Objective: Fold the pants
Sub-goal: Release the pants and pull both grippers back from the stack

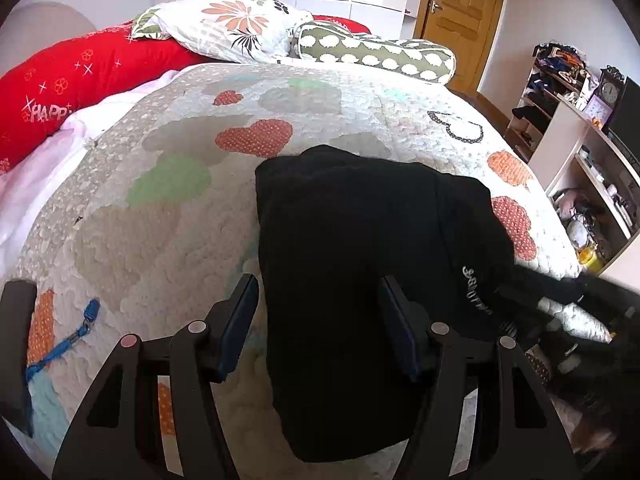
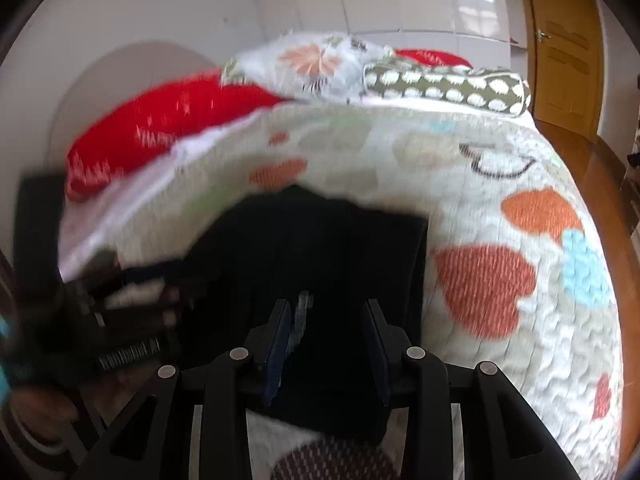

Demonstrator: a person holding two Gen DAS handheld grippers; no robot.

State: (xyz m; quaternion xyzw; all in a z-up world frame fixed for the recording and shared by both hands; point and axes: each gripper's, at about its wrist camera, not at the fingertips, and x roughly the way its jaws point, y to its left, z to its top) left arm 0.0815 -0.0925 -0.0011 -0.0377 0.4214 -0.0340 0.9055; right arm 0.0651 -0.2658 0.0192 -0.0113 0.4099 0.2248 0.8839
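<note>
The black pants (image 1: 360,260) lie folded into a compact stack on the heart-patterned quilt (image 1: 160,200). My left gripper (image 1: 318,286) is open, its fingers straddling the near left part of the stack, just above it. In the right wrist view the pants (image 2: 320,248) show as a dark block. My right gripper (image 2: 328,308) is open over their near edge with cloth between the fingers. The right gripper also shows in the left wrist view (image 1: 568,312) at the pants' right side. The right wrist view is motion-blurred.
Red (image 1: 80,76), floral (image 1: 224,24) and green dotted pillows (image 1: 376,54) lie at the head of the bed. Shelves with clutter (image 1: 580,160) stand at the right. A wooden door (image 1: 460,12) is beyond. A blue cord (image 1: 64,344) lies near left.
</note>
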